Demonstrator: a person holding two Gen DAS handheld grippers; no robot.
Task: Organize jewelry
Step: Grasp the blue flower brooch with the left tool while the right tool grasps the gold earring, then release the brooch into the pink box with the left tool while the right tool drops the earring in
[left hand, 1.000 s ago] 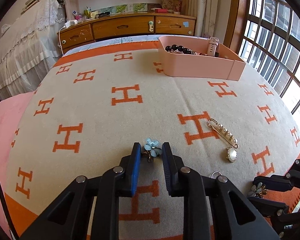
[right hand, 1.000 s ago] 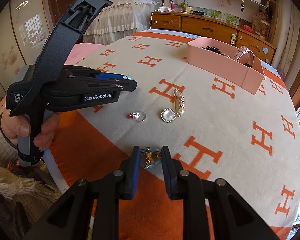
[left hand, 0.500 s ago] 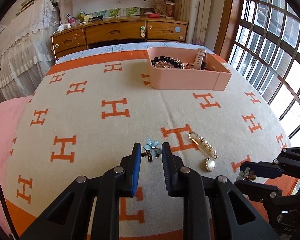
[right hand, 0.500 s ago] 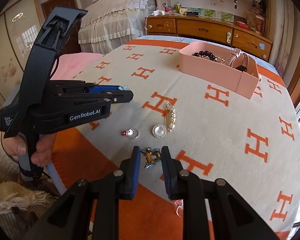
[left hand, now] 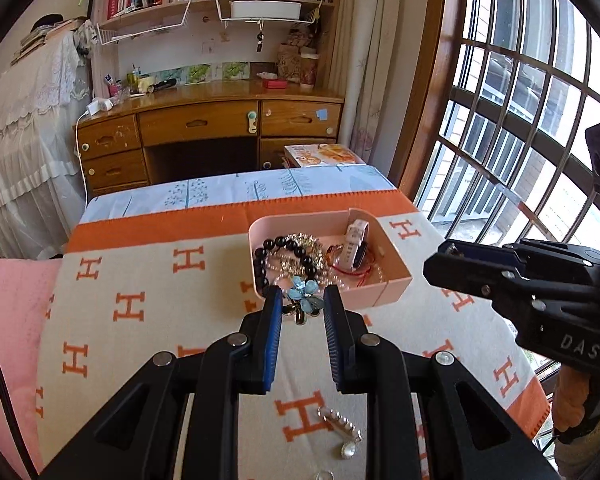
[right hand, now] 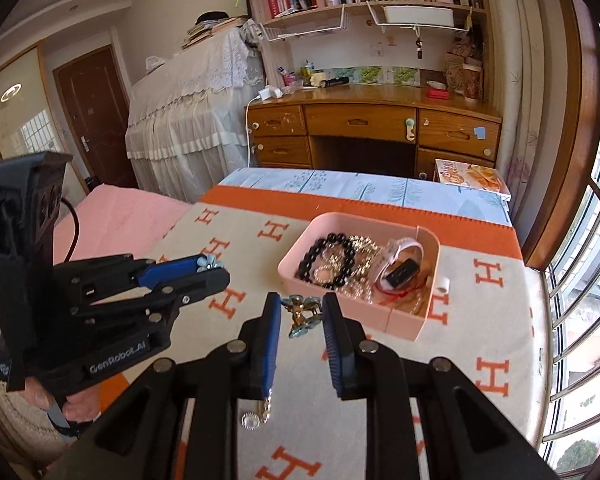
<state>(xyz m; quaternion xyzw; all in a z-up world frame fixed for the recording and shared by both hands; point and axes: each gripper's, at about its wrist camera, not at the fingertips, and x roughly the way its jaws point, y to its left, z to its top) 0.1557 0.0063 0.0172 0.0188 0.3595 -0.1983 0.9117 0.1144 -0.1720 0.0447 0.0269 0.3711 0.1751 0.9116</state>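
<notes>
My left gripper [left hand: 300, 304] is shut on a blue flower brooch [left hand: 303, 295], held in the air just short of the pink tray [left hand: 396, 295]. My right gripper [right hand: 302, 312] is shut on a gold-backed flower brooch [right hand: 300, 314], also lifted near the pink tray [right hand: 404, 326]. The tray holds a black bead bracelet [right hand: 328, 258], a pale watch [right hand: 400, 258] and several chains. A pearl pin brooch [left hand: 340, 426] lies on the blanket below the left gripper. The left gripper [right hand: 214, 270] shows at left in the right wrist view, the right gripper [left hand: 440, 266] at right in the left wrist view.
An orange-and-cream H-patterned blanket [left hand: 148, 320] covers the bed. A wooden desk [left hand: 204, 128] with shelves stands beyond it. A barred window [left hand: 512, 120] runs along the right. A pink sheet [left hand: 8, 320] lies left. A person's hand [right hand: 76, 408] grips the left tool.
Both grippers have risen off the blanket with their brooches and moved toward the pink tray. The pearl pin and ring stay on the blanket, now lower in view.
</notes>
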